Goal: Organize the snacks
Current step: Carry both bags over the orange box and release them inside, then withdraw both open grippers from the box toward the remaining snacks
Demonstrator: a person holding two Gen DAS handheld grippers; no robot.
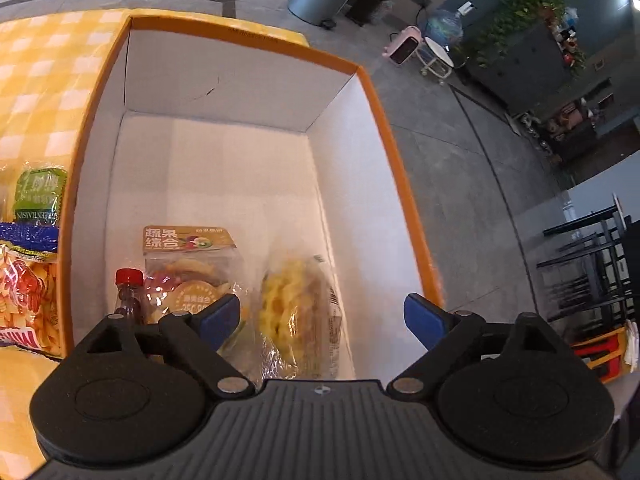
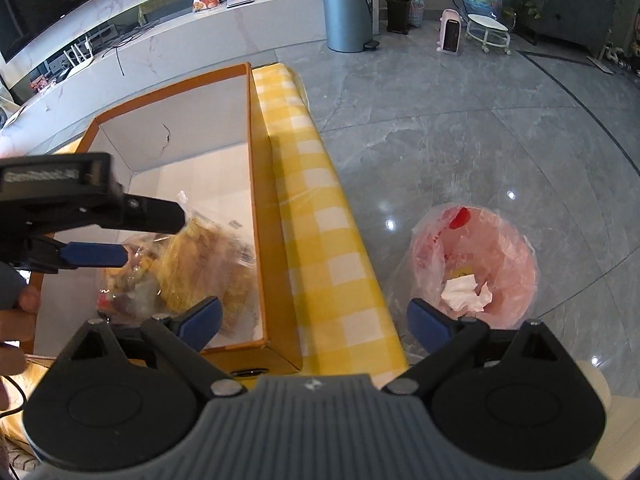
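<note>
Both spread wide and holding nothing, the left hand-held gripper (image 1: 322, 318) hovers over the orange box (image 1: 384, 128) on the table (image 2: 320, 240), where the waffle pack (image 1: 296, 312), dried-fruit bag (image 1: 188, 256) and small bottle (image 1: 129, 294) lie packed at the near end, leaving room beyond, while the right hand-held gripper (image 2: 314, 322) waits just outside.

A table with a yellow and white checked cloth (image 2: 320, 216), carrying an open box and some snack bags.

In the right wrist view the cloth runs from the upper middle down to the lower middle of the frame, and the orange box (image 2: 256, 208) stands on it at the left, close to the table edge. In the left wrist view the cloth (image 1: 44, 64) fills the upper left, and at the left edge, just beside the box wall (image 1: 86, 152), lie a green packet (image 1: 40, 196) and a bag of yellow chips with a blue top (image 1: 28, 292).
</note>
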